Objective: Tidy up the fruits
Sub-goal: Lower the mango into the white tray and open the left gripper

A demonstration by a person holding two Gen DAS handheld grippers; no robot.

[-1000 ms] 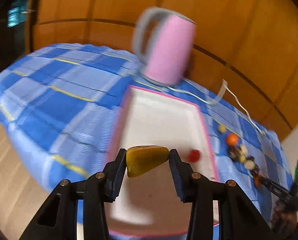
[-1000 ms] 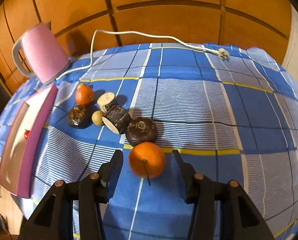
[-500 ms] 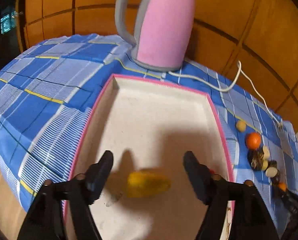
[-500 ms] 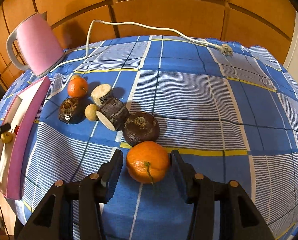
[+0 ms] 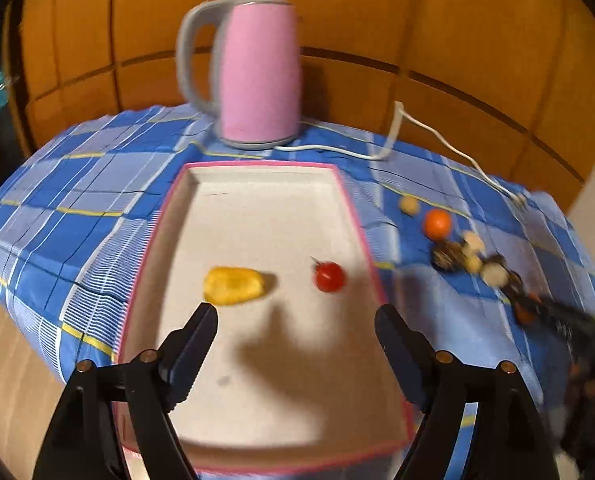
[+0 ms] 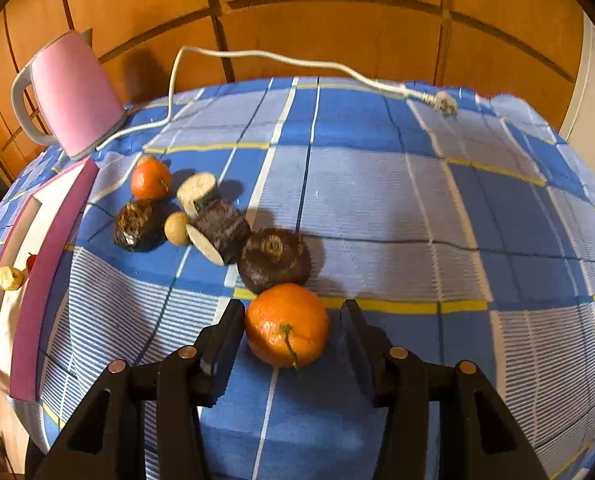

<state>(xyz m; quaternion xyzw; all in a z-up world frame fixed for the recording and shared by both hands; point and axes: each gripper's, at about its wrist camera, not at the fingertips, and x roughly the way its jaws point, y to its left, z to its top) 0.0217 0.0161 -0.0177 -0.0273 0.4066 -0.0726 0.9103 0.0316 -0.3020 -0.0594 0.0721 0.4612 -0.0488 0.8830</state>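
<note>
Our left gripper (image 5: 295, 314) has just been opening and now stands wide and empty above the near half of the pink-rimmed tray (image 5: 349, 204), where the yellow fruit piece (image 5: 233, 285) and a cherry tomato (image 5: 329, 276) lie apart. Our right gripper (image 6: 293, 312) brackets the near tangerine (image 6: 287, 324), its jaws easing apart; the left pad seems to touch, the right stands just off. We judge the tangerine light, soft-skinned and prone to rolling, best pinched across its widest middle. A dark round fruit (image 6: 274, 257) touches its far side; open cloth lies right, the tray far left.
</note>
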